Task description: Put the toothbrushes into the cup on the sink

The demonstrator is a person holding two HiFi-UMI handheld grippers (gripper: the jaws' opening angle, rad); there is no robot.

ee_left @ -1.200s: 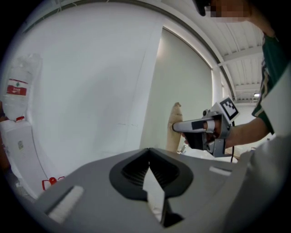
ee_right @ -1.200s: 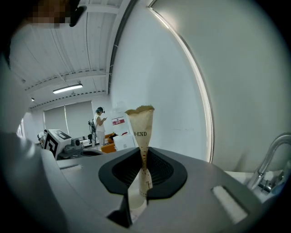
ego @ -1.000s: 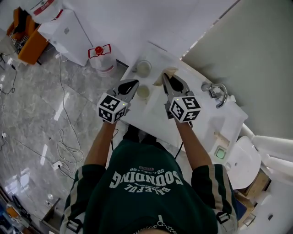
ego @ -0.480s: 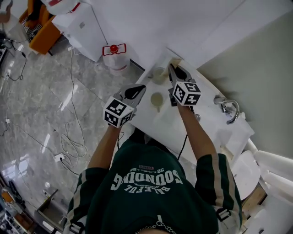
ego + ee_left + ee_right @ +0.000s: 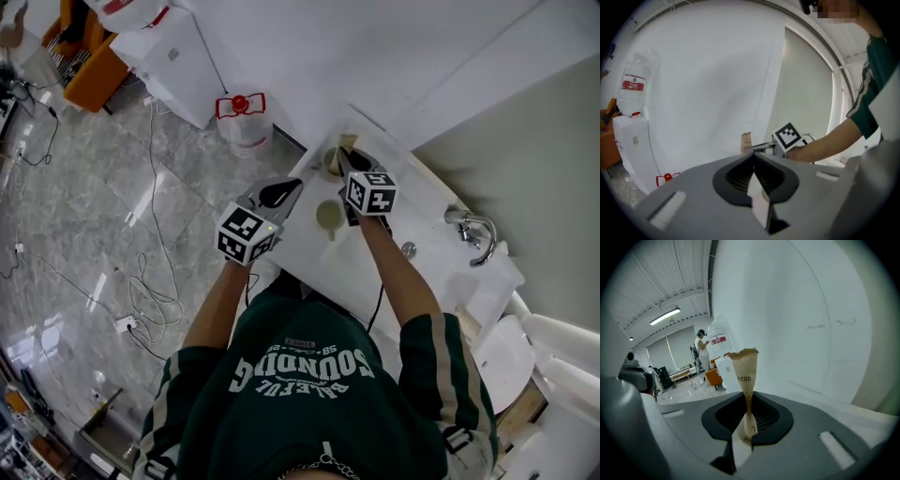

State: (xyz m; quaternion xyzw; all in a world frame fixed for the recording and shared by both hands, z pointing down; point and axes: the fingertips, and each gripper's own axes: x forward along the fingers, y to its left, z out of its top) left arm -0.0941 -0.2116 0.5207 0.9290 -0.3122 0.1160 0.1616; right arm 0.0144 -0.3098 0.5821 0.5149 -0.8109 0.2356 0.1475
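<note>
Overhead, we see a person in a green shirt standing at a white counter [image 5: 323, 267] with a faucet [image 5: 473, 232] off to its right side. Both arms reach out over the counter's far left corner. We note the right gripper [image 5: 747, 401] clenched on a thin brown paper packet [image 5: 744, 366]. The packet stands upright out of the jaws, pinched near its lower end, with its flared top free and some print on its side that we can read only in part. From above, that gripper sits just beside the farther cup [image 5: 328, 161] at the corner, the packet's tip showing right next to the rim. We cannot tell whether packet and cup touch. A second cup [image 5: 328, 217] stands nearer the person, between the two grippers. The left gripper [image 5: 753, 161] hangs at the counter's left edge with its jaws drawn together and nothing between them. Beyond the counter we log a white jug with a red handle [image 5: 242, 117] on the grey floor and a water dispenser [image 5: 630, 136] against the wall.
</note>
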